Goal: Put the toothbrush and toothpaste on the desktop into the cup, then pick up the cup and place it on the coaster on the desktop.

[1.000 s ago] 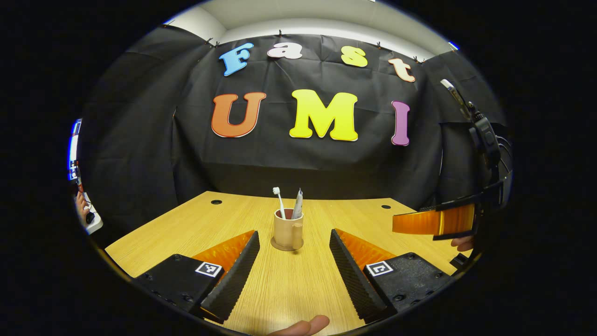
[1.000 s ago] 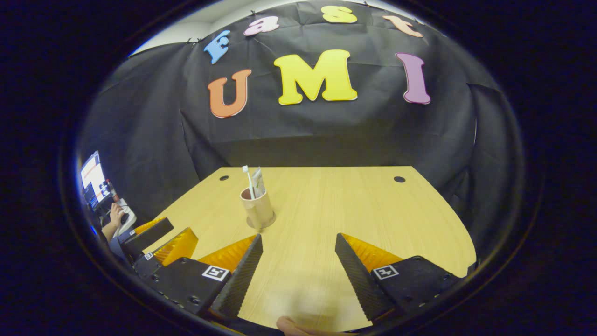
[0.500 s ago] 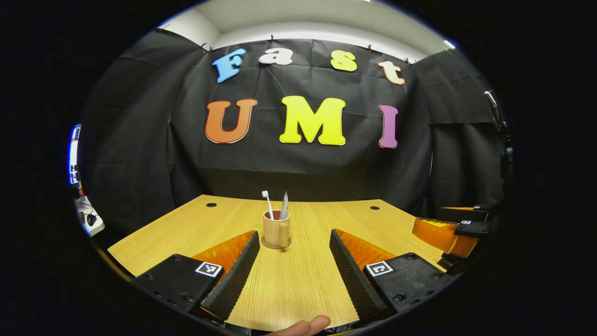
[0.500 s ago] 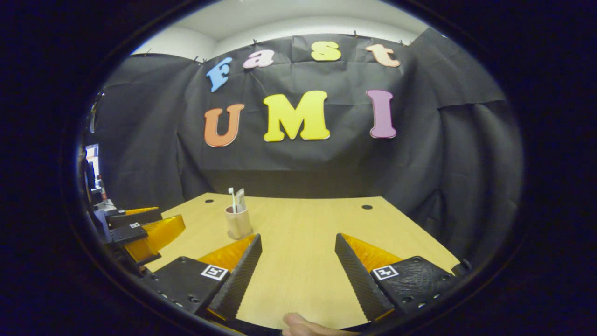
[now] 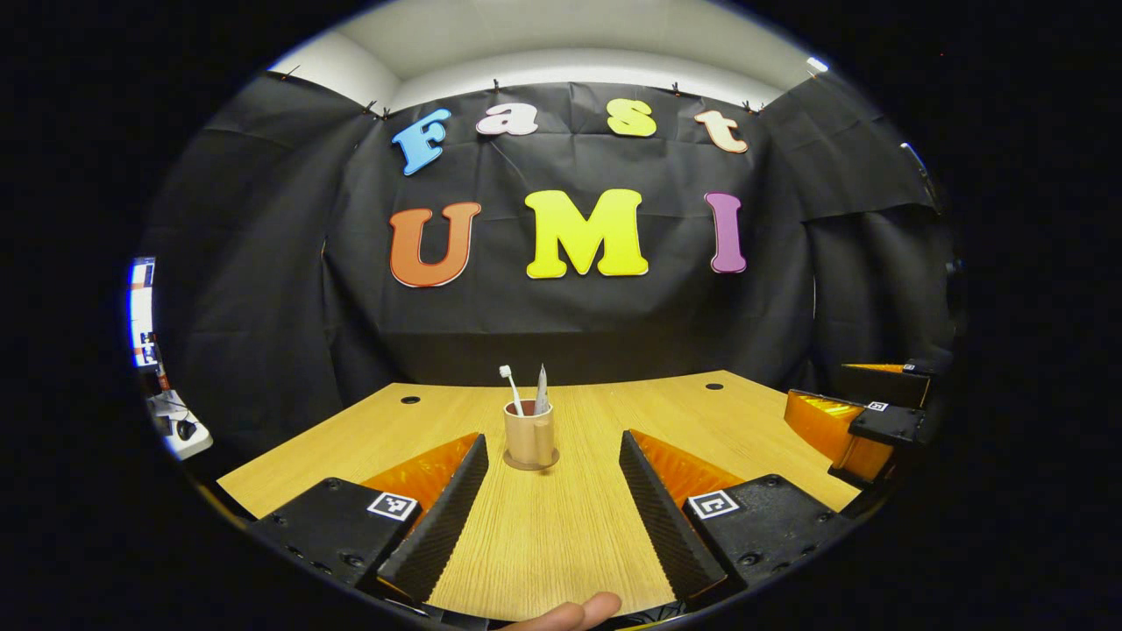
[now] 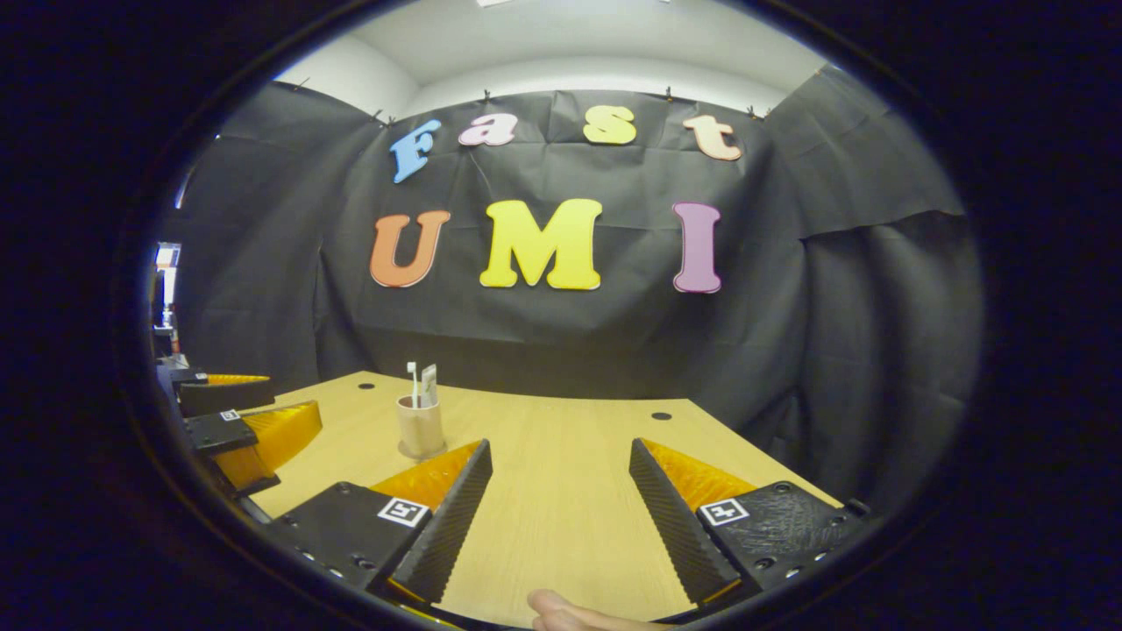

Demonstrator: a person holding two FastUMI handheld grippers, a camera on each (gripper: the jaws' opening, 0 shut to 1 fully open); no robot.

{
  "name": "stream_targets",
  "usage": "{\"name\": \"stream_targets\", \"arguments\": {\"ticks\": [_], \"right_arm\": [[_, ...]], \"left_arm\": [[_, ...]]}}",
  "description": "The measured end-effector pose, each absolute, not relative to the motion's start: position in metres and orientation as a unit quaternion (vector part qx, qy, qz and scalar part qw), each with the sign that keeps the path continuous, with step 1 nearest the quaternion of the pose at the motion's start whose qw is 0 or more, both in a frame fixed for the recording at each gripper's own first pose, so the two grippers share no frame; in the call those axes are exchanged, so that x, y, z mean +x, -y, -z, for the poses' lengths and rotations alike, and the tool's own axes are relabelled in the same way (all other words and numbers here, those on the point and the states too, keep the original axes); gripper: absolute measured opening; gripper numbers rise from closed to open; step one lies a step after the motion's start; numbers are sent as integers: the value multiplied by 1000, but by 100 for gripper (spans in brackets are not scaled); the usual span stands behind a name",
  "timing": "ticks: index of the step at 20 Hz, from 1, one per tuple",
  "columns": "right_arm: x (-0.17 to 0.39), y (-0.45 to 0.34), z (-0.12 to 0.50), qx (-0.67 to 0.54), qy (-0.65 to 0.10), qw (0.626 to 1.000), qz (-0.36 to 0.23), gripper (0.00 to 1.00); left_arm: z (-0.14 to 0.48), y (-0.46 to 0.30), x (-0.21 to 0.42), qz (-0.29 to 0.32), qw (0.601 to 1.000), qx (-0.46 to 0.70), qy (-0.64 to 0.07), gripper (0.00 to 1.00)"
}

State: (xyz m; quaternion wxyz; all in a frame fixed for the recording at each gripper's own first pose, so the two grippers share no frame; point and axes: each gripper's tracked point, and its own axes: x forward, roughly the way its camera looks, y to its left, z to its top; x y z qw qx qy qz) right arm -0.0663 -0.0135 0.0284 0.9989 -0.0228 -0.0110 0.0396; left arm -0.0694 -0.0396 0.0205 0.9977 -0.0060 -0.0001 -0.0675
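Tan and upright, the cup (image 5: 529, 434) stands on the round coaster (image 5: 529, 461) near the middle of the wooden desk (image 5: 561, 543), with the toothbrush (image 5: 511, 389) and the toothpaste (image 5: 542, 391) both standing in it, their long axes close to vertical and their tops poking above the rim. By that layout the task looks finished, so the only move left, as I judge it, is to draw clear without brushing the cup. From the left gripper (image 5: 552, 513) the cup lies dead ahead, just beyond the fingertips and on the line between the two fingers; the jaws stand wide apart and hold nothing. From the right gripper (image 6: 561, 517) the cup (image 6: 420, 427) lies ahead and off to the left, well apart from its fingers, which are likewise spread wide with nothing between them. In the right gripper view the toothbrush (image 6: 413, 383) and toothpaste (image 6: 429, 385) show side by side above the cup, and the coaster (image 6: 419, 453) shows as a thin disc under its base. The left gripper is the nearer of the two and the one aimed straight at the cup, so a straight pull back along its own axis would be the safest way out; any sideways sweep risks tipping the tall, top-heavy load.
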Motion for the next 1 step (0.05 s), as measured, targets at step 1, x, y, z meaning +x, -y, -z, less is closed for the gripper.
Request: {"name": "stream_targets", "arguments": {"ticks": [1], "right_arm": [[-70, 12, -30, -27, 16, 999, -39, 96]], "left_arm": [[-18, 38, -69, 67, 998, -9, -3, 96]]}}
